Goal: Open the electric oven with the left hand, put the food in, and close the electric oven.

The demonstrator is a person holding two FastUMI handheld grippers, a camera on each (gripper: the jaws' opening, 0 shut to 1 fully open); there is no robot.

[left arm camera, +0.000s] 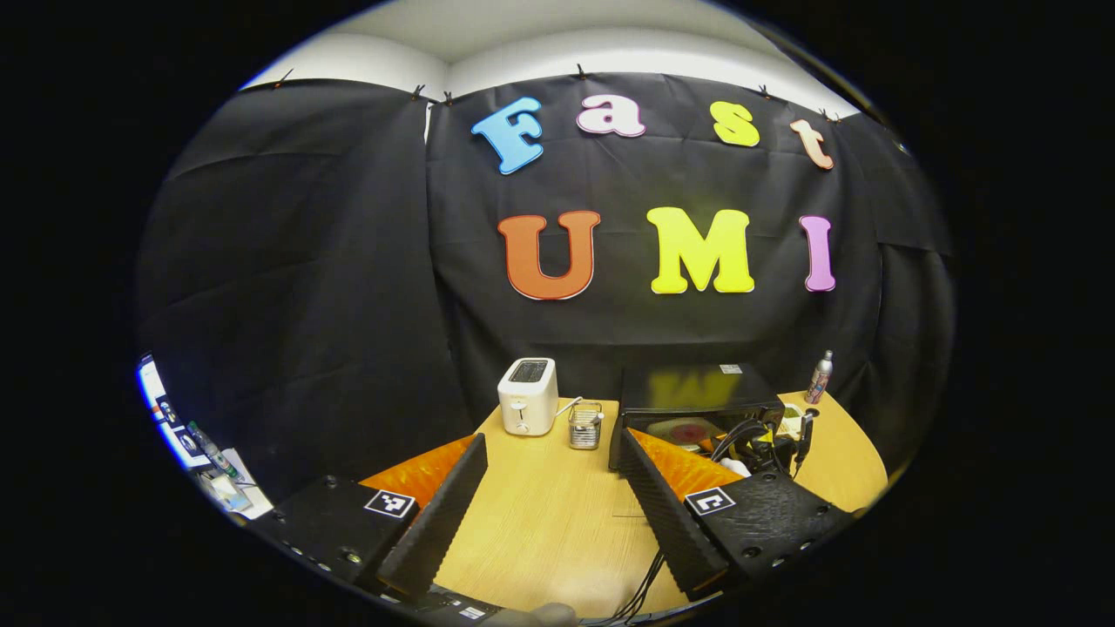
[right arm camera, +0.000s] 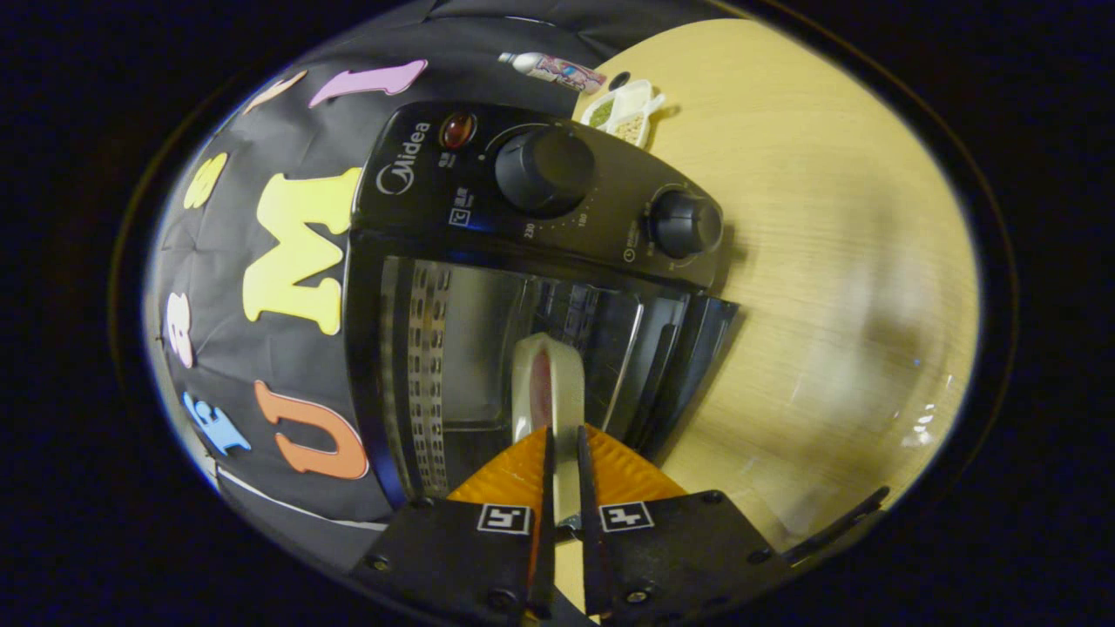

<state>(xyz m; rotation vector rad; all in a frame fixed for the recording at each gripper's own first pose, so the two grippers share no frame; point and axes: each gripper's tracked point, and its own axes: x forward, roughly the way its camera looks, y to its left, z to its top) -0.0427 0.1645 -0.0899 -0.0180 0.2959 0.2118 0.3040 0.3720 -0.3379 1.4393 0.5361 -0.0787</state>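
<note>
**A:** What have I got on the left side?

**B:** My left gripper (left arm camera: 549, 496) hangs over the wooden surface (left arm camera: 557, 514) with its jaws spread wide, nothing between them. Ahead I see the electric oven (left arm camera: 692, 396) standing at the back right of the surface, its door down. A white toaster (left arm camera: 528, 396) stands to its left, with a small wire holder (left arm camera: 585, 425) between them. A bottle (left arm camera: 819, 377) stands at the oven's far side. Just in front of the oven I can see the other gripper and its cables.

**A:** And the right?

**B:** My right gripper (right arm camera: 564, 461) is clenched on the food (right arm camera: 547, 387), a pale plate seen edge-on with something red on it, both fingers pressing its near rim. The view is rolled sideways. The plate reaches into the open cavity of the oven, past the door. The two knobs (right arm camera: 544, 170) sit on the control panel, and a small divided dish (right arm camera: 629, 109) lies on the surface beyond it.
</note>
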